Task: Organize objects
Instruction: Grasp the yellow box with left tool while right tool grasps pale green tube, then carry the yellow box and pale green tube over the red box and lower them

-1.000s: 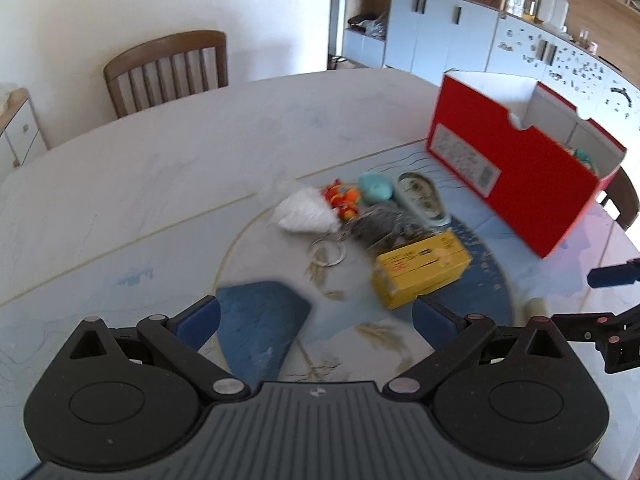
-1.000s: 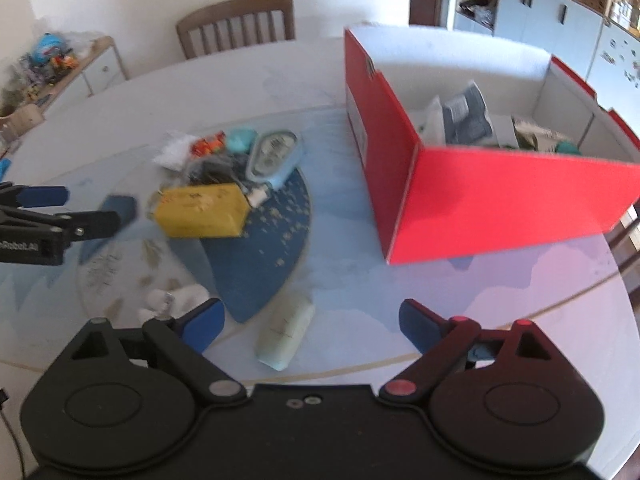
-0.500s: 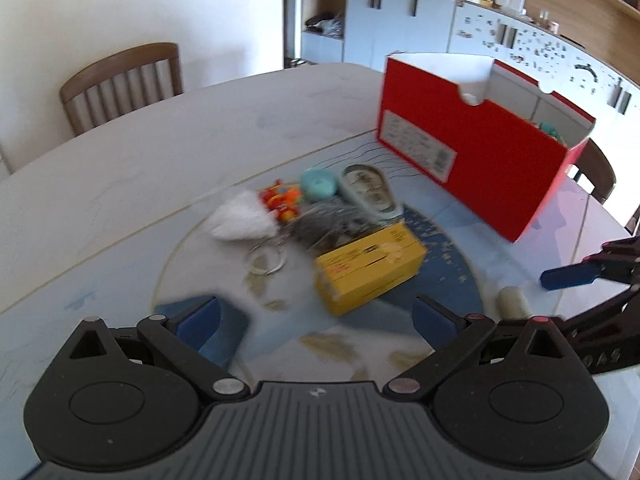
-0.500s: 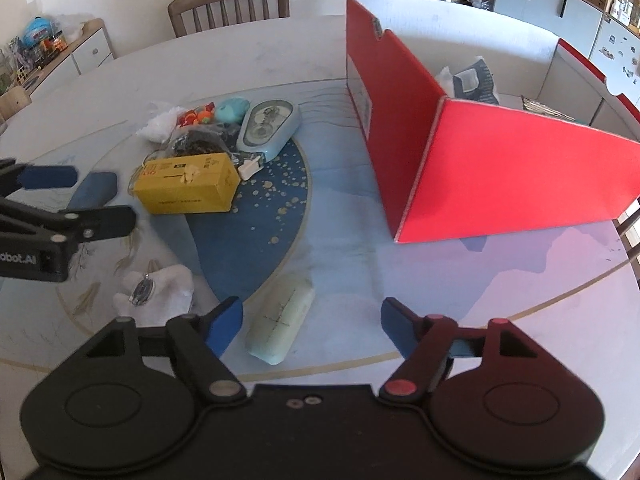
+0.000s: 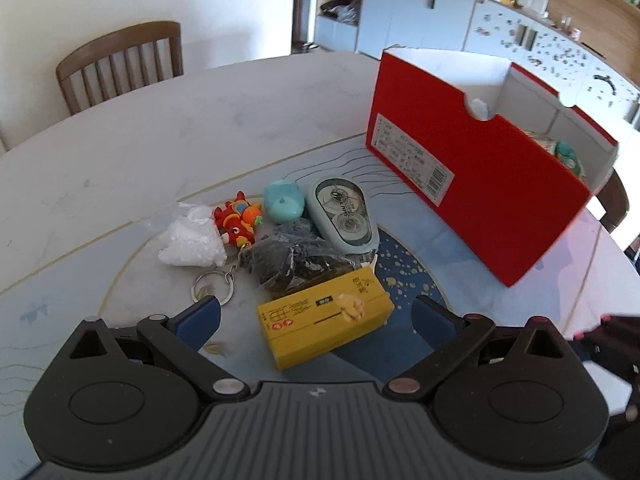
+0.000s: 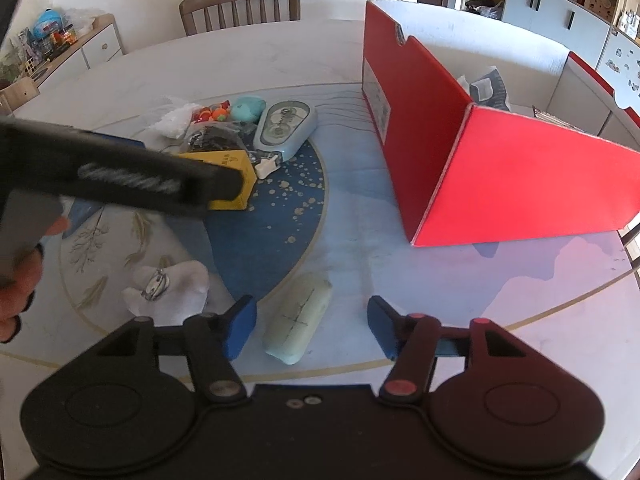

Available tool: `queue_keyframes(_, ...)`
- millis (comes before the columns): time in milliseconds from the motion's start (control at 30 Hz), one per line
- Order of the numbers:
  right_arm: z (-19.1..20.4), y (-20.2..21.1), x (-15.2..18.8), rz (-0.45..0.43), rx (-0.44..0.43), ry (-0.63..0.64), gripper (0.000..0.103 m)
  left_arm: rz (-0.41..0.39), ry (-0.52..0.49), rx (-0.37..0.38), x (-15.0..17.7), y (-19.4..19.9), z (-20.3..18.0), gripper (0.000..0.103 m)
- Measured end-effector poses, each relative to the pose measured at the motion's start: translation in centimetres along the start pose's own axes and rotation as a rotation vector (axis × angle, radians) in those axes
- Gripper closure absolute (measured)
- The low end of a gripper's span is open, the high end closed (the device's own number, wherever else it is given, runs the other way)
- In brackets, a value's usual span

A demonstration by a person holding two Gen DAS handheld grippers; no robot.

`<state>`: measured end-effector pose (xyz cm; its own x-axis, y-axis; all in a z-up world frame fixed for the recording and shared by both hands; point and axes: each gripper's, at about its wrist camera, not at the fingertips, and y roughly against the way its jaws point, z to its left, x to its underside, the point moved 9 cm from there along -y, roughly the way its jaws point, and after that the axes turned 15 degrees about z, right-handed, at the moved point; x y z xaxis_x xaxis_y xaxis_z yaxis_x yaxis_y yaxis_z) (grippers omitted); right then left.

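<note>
My left gripper [image 5: 316, 320] is open, its fingers either side of a yellow carton [image 5: 324, 326] and not touching it. Behind the carton lie a dark plastic bag [image 5: 296, 262], a correction tape dispenser [image 5: 344, 212], a teal round thing [image 5: 282, 202], an orange toy keychain [image 5: 238, 222] and a white bag [image 5: 192, 236]. My right gripper [image 6: 312, 326] is open around a pale green tube [image 6: 300, 322] lying on the table. The red box [image 6: 500, 164] stands open at the right with several items inside. The left gripper's body [image 6: 120, 176] crosses the right wrist view.
A white crumpled wrapper with a metal clip [image 6: 166, 286] lies left of the tube. A wooden chair [image 5: 120, 64] stands at the table's far side. White cabinets [image 5: 440, 16] line the back wall. A side cabinet with toys [image 6: 60, 44] stands at the left.
My left gripper moved forward until its fingers flank the yellow carton. My right gripper moved forward and down until its fingers flank the green tube.
</note>
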<state>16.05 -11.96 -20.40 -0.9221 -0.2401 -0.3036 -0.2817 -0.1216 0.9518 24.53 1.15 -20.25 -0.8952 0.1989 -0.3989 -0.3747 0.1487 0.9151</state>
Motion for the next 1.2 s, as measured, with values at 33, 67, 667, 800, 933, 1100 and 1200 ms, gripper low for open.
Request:
queue_keyframes(33,0.0,0.0,0.0,-0.001,-0.001,0.002,0.045,0.007,0.008,-0.001,-0.1,-0.2,-0.1,0.001)
queue_keyframes(67,0.0,0.1,0.1,-0.001,-0.002,0.002,0.046,0.014,0.013,-0.007,-0.2,-0.5,-0.2,0.001)
queue_keyframes(667,0.2,0.5,0.5,-0.012,-0.034,0.023,0.083,0.074,0.111,-0.026,0.2,-1.3,0.2,0.026)
queue_keyframes(800,-0.3,0.8,0.7,-0.013,-0.039,0.014,0.084,0.072,0.113,-0.027,0.4,-0.8,0.4,0.027)
queue_keyframes(933,-0.6,2.0,0.6,-0.023,-0.044,0.025,0.084,0.067,0.109,-0.029,0.7,0.2,0.5,0.027)
queue_keyframes(1100,-1.2,4.1,0.0,-0.048,-0.056,0.035,0.084,0.056,0.115,-0.018,0.9,2.0,0.5,0.026)
queue_keyframes(1200,-1.7,5.5,-0.6,-0.065,-0.064,0.041,0.083,0.046,0.113,-0.017,0.8,3.3,0.3,0.026)
